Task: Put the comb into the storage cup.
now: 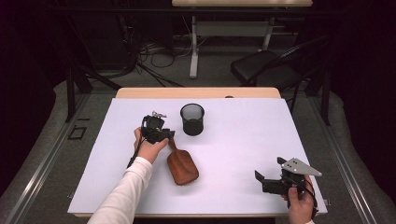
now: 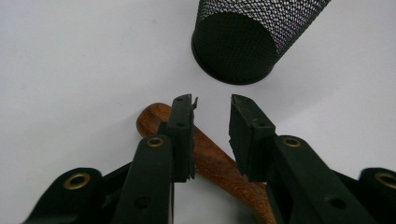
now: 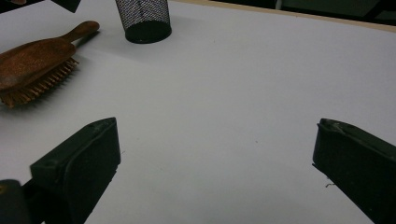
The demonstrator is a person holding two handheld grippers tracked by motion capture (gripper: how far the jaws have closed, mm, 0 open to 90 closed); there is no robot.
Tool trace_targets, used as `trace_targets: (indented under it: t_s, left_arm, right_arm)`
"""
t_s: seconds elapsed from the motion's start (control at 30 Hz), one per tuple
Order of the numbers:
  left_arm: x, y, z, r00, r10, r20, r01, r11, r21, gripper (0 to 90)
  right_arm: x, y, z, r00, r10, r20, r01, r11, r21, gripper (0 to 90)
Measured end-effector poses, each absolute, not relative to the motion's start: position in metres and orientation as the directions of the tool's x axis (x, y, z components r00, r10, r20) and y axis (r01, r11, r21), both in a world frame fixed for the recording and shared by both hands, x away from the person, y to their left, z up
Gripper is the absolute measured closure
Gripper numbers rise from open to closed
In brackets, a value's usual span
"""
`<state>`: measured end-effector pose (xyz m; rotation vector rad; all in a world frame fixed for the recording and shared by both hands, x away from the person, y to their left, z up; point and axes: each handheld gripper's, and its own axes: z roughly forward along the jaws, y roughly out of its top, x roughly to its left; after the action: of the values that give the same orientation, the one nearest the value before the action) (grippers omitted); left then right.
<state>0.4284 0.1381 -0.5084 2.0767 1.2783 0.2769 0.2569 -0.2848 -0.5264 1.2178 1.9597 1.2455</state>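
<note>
A brown wooden hairbrush (image 1: 182, 166) lies on the white table top, handle pointing toward a black mesh cup (image 1: 192, 119). My left gripper (image 1: 166, 136) is low over the handle's end, jaws a little apart. In the left gripper view the handle (image 2: 215, 164) runs slantwise under the left jaw and into the gap, with no pad pressing on it; the left gripper (image 2: 212, 100) points at the cup (image 2: 243, 42). My right gripper (image 1: 268, 171) rests near the front right corner, jaws wide open and nothing between them (image 3: 217, 126). From there the brush (image 3: 32, 65) shows bristles down, the cup (image 3: 142, 18) behind it.
The white sheet (image 1: 243, 140) covers a wooden table whose far edge (image 1: 198, 92) shows bare. A black chair (image 1: 271, 65) and a second table's legs (image 1: 194, 46) stand beyond it. A white sleeve (image 1: 126, 191) comes in from the front left.
</note>
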Motion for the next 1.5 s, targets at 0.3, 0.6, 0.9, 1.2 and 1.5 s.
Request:
trace_targets:
  t_s: [0.3,0.6,0.9,1.2,1.5]
  left_arm:
    - [0.432,0.136,-0.516,0.503,0.840,-0.205,0.729,-0.285,0.622,74.2]
    - [0.432,0.128,-0.524,0.490,0.846,-0.208,0.738,-0.276,0.616,81.9]
    - [0.435,0.123,-0.531,0.484,0.857,-0.177,0.746,-0.298,0.595,90.0]
    - [0.436,0.123,-0.534,0.491,0.859,-0.148,0.748,-0.328,0.577,90.0]
    - [0.434,0.129,-0.534,0.496,0.858,-0.132,0.755,-0.350,0.555,90.0]
  right_arm:
    - [0.257,-0.284,-0.527,-0.463,0.885,0.045,0.415,0.171,0.894,0.5]
    - [0.258,-0.284,-0.527,-0.466,0.884,0.047,0.415,0.172,0.893,0.5]
    - [0.258,-0.284,-0.528,-0.467,0.883,0.048,0.419,0.172,0.892,0.6]
    - [0.258,-0.284,-0.528,-0.465,0.884,0.051,0.422,0.171,0.890,0.7]
    - [0.259,-0.284,-0.529,-0.466,0.883,0.053,0.421,0.168,0.891,0.8]
